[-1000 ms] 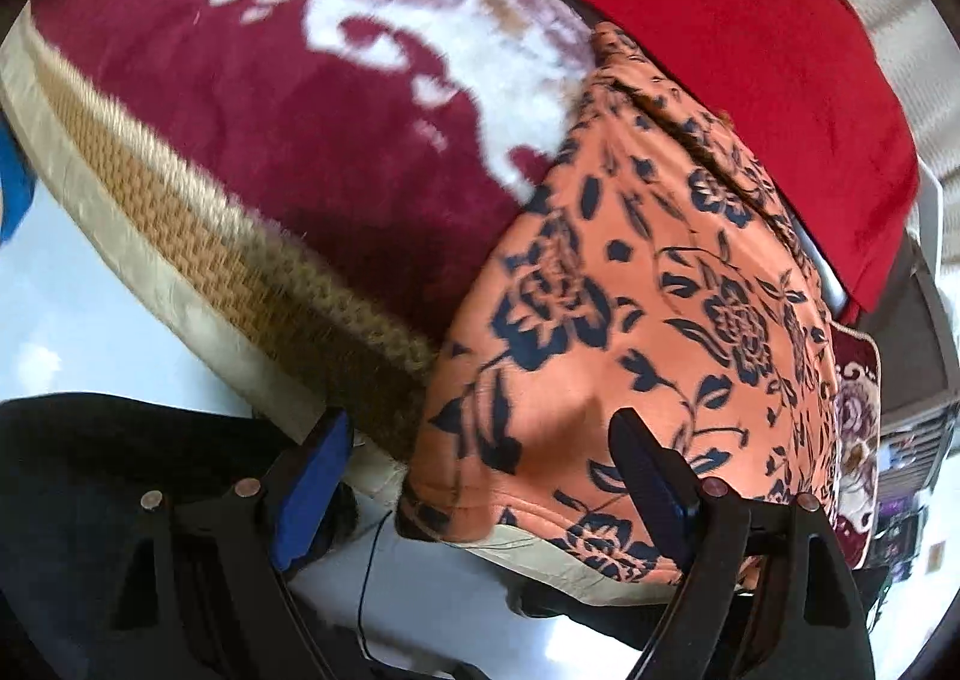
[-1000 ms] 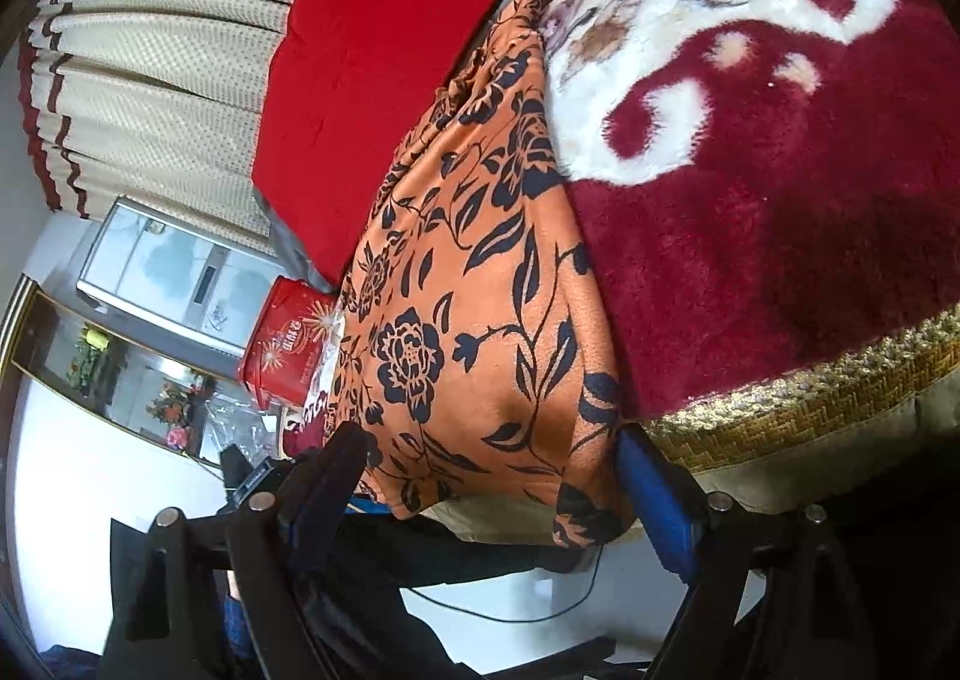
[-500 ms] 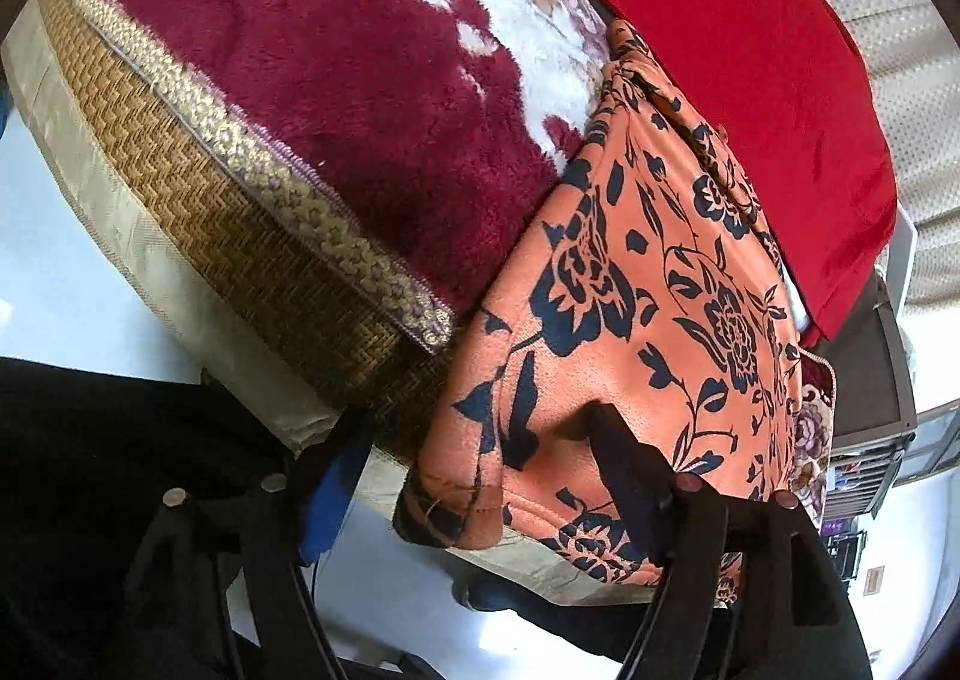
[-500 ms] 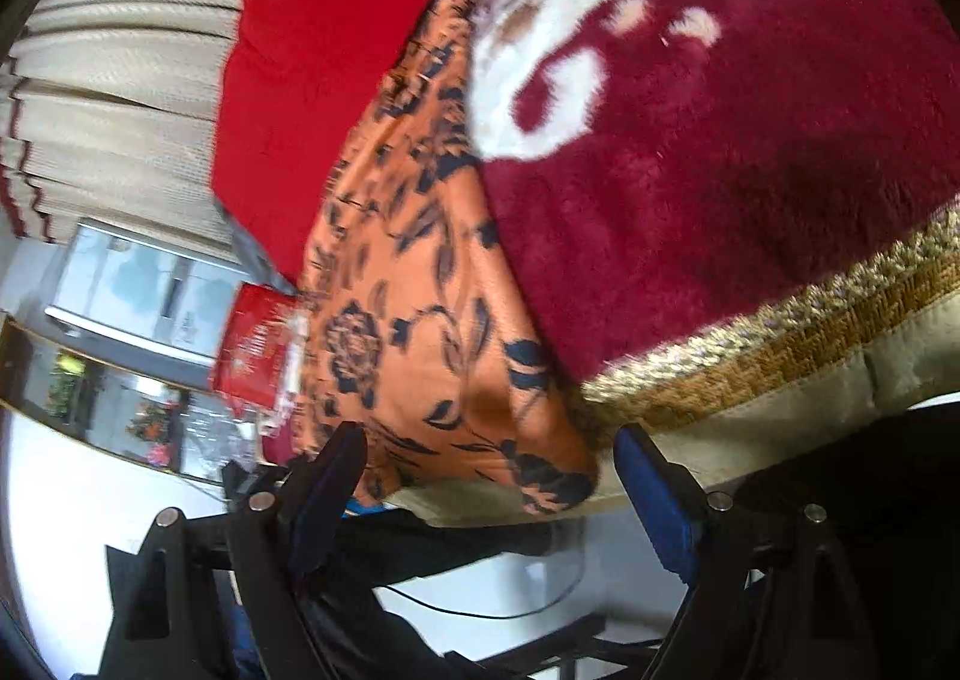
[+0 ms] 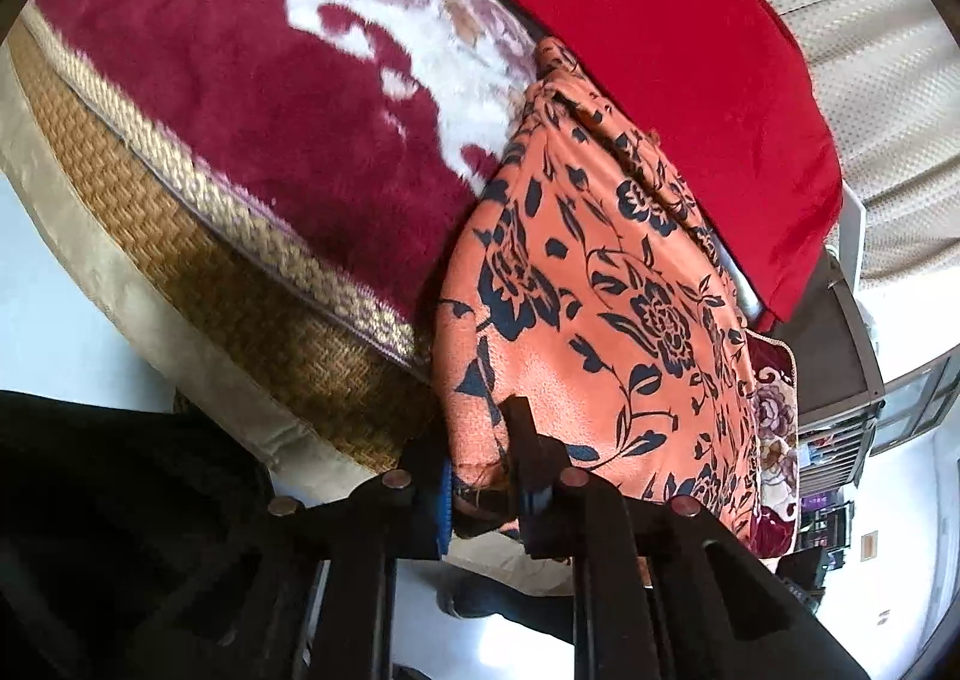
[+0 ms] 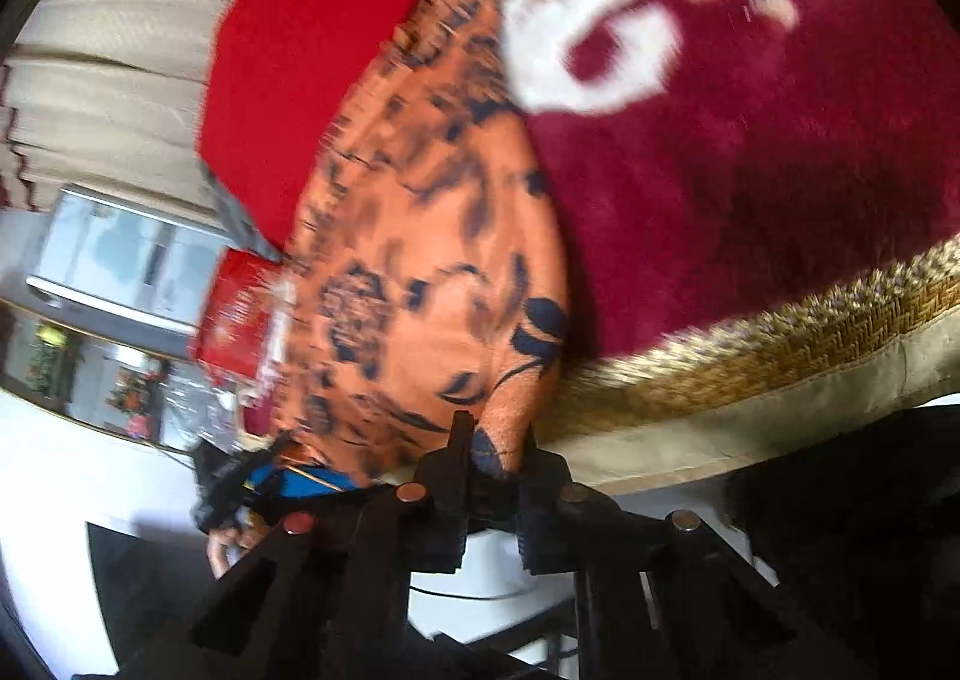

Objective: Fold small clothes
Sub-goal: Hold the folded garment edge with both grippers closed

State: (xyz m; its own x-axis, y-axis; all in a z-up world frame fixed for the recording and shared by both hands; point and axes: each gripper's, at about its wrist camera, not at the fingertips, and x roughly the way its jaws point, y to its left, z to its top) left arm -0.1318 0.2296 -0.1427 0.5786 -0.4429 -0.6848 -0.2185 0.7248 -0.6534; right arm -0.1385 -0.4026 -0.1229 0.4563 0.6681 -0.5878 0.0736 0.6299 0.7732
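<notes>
An orange garment with dark blue flowers (image 5: 606, 296) lies over the near edge of a dark red plush blanket (image 5: 252, 98). My left gripper (image 5: 480, 452) is shut on the garment's near hem at one corner. In the right wrist view the same garment (image 6: 420, 260) is blurred, and my right gripper (image 6: 495, 455) is shut on its near hem at the other corner. The hem between the pads is mostly hidden by the fingers.
A bright red cushion (image 5: 660, 20) lies behind the garment, with beige curtains (image 5: 870, 80) beyond. The blanket has a gold woven border (image 5: 198, 260) over a beige edge. A red box (image 6: 240, 314) and a white floor (image 6: 72, 500) show to the left in the right wrist view.
Both grippers moved in on the garment's near hem and closed on it; they were open one second ago. The right view now blurs with motion.
</notes>
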